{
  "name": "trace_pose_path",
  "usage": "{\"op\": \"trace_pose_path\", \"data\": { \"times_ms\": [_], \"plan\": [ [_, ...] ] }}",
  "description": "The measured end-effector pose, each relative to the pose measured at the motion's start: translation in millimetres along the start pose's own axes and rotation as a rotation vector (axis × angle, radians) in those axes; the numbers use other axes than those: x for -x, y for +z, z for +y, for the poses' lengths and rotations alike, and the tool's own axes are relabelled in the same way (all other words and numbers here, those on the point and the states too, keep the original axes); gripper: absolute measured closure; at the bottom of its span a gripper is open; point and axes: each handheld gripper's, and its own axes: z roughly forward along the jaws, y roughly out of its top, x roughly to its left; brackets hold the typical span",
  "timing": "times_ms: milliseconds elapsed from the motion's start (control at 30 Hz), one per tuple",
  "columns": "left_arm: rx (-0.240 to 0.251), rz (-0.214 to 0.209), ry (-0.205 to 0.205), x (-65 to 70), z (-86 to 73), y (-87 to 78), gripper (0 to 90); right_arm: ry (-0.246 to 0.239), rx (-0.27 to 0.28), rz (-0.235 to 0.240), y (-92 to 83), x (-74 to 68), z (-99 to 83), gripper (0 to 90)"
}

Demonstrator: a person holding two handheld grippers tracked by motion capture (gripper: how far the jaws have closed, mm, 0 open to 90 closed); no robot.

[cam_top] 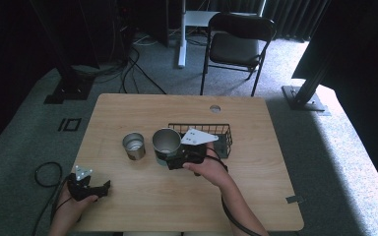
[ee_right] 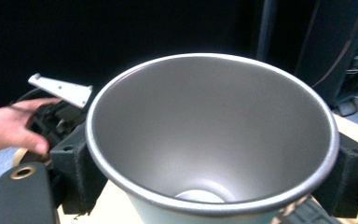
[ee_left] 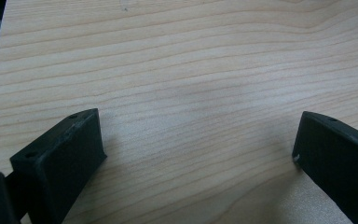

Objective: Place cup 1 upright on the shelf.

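A large steel cup point(cam_top: 166, 141) is just left of a black wire basket point(cam_top: 225, 136), mouth up and empty. My right gripper point(cam_top: 170, 160) is shut on the large steel cup from the near side. In the right gripper view the cup point(ee_right: 209, 140) sits between my right gripper point(ee_right: 212, 161) jaws, one jaw on each side of its wall. Whether the cup rests on the table, I cannot tell. A smaller steel cup point(cam_top: 134, 146) stands upright to its left. My left gripper point(cam_top: 104, 187) lies at the near left table edge. It is open over bare wood point(ee_left: 198, 154).
The wooden table point(cam_top: 177, 196) has a round cable hole point(cam_top: 215, 108) near its far edge. A black chair point(cam_top: 236, 42) stands beyond the table. Cables trail on the carpet at the left point(cam_top: 47, 173). The left hand and its gripper point(ee_right: 56, 116) appear behind the cup.
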Motion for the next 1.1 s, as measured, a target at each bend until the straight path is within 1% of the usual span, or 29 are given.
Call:
{"op": "trace_pose_path", "data": {
  "times_ms": [67, 100, 133, 167, 200, 233, 367, 433, 467, 500, 533, 567, 600, 633, 667, 700, 733, 767, 800, 833, 867, 900, 933, 967, 1033, 1067, 1100],
  "plan": [
    [0.001, 0.0, 0.0, 0.0, 0.0, 0.1, 2.3, -0.002, 0.003, -0.009, -1.8, 1.9, 1.5, 13.1],
    [0.001, 0.0, 0.0, 0.0, 0.0, 0.1, 2.3, 0.003, 0.01, -0.022, -3.6, 3.5, 2.9, 13.1],
    [0.001, 0.0, -0.001, 0.0, 0.0, 0.1, 2.4, 0.008, 0.017, -0.044, -6.9, 7.5, 5.7, 13.1],
    [0.001, 0.0, -0.001, 0.0, 0.0, 0.1, 2.4, 0.008, 0.017, -0.044, -6.9, 7.5, 5.7, 13.1],
    [0.0, 0.0, 0.0, 0.0, 0.0, 0.0, 2.4, 0.02, 0.023, -0.071, -10.4, 11.9, 8.4, 13.1],
    [0.0, 0.0, 0.0, 0.0, 0.0, 0.0, 2.4, 0.02, 0.023, -0.071, -10.4, 11.9, 8.4, 13.1],
    [0.0, 0.0, 0.0, 0.0, 0.0, 0.0, 2.4, 0.029, 0.029, -0.127, -17.2, 20.9, 12.5, 13.1],
    [0.002, 0.0, -0.001, 0.1, 0.0, 0.1, 2.4, 0.038, 0.035, -0.166, -21.4, 26.3, 14.8, 13.1],
    [0.001, 0.0, -0.001, 0.0, 0.0, 0.1, 2.4, 0.041, 0.038, -0.199, -24.9, 31.1, 16.5, 13.1],
    [0.001, 0.0, 0.0, 0.0, 0.0, 0.1, 2.4, 0.041, 0.038, -0.199, -24.9, 31.1, 16.5, 13.1],
    [0.001, 0.0, -0.001, 0.1, 0.0, 0.1, 2.4, 0.049, 0.041, -0.232, -28.0, 36.4, 17.8, 13.1],
    [0.001, 0.0, -0.001, 0.1, 0.0, 0.1, 2.4, 0.049, 0.041, -0.232, -28.0, 36.4, 17.8, 13.1],
    [0.001, 0.0, -0.001, 0.1, 0.0, 0.1, 2.4, 0.055, 0.04, -0.285, -30.9, 41.7, 18.4, 13.1],
    [0.001, 0.0, -0.001, 0.1, 0.0, 0.1, 2.4, 0.055, 0.04, -0.285, -30.9, 41.7, 18.4, 13.1],
    [0.002, 0.0, -0.001, 0.1, -0.1, 0.1, 2.4, 0.063, 0.04, -0.339, -33.8, 46.7, 18.4, 13.1],
    [0.002, 0.001, -0.001, 0.1, -0.1, 0.1, 2.4, 0.063, 0.04, -0.339, -33.8, 46.7, 18.4, 13.1],
    [0.001, 0.0, 0.0, 0.0, 0.0, 0.1, 2.3, 0.063, 0.038, -0.4, -36.3, 51.4, 17.7, 13.1],
    [0.001, 0.0, 0.0, 0.0, 0.0, 0.1, 2.4, 0.063, 0.038, -0.4, -36.3, 51.4, 17.7, 13.1],
    [0.001, 0.0, -0.001, 0.1, 0.0, 0.1, 2.4, 0.075, 0.036, -0.455, -38.4, 56.6, 16.1, 13.1],
    [0.001, 0.0, -0.001, 0.1, 0.0, 0.1, 2.4, 0.075, 0.036, -0.455, -38.4, 56.6, 16.1, 13.1],
    [0.001, 0.0, -0.001, 0.1, 0.0, 0.1, 2.4, 0.079, 0.028, -0.5, -40.0, 61.7, 13.8, 13.1],
    [0.001, 0.001, 0.0, 0.0, 0.0, 0.1, 2.4, 0.079, 0.028, -0.5, -40.0, 61.7, 13.8, 13.1],
    [0.002, 0.0, -0.002, 0.1, 0.0, 0.2, 2.4, 0.105, 0.025, -0.542, -41.7, 66.2, 11.2, 13.1],
    [0.002, 0.0, -0.002, 0.1, 0.0, 0.2, 2.3, 0.105, 0.025, -0.542, -41.7, 66.2, 11.2, 13.1],
    [0.002, 0.0, -0.001, 0.1, -0.1, 0.2, 2.4, 0.1, 0.018, -0.597, -43.1, 69.6, 8.0, 13.1],
    [0.0, 0.0, 0.001, 0.0, 0.0, 0.0, 2.4, 0.106, 0.011, -0.63, -44.0, 72.4, 4.9, 13.1],
    [0.0, 0.0, 0.001, 0.0, 0.0, 0.0, 2.3, 0.106, 0.011, -0.63, -44.0, 72.4, 4.9, 13.1]
  ]
}}
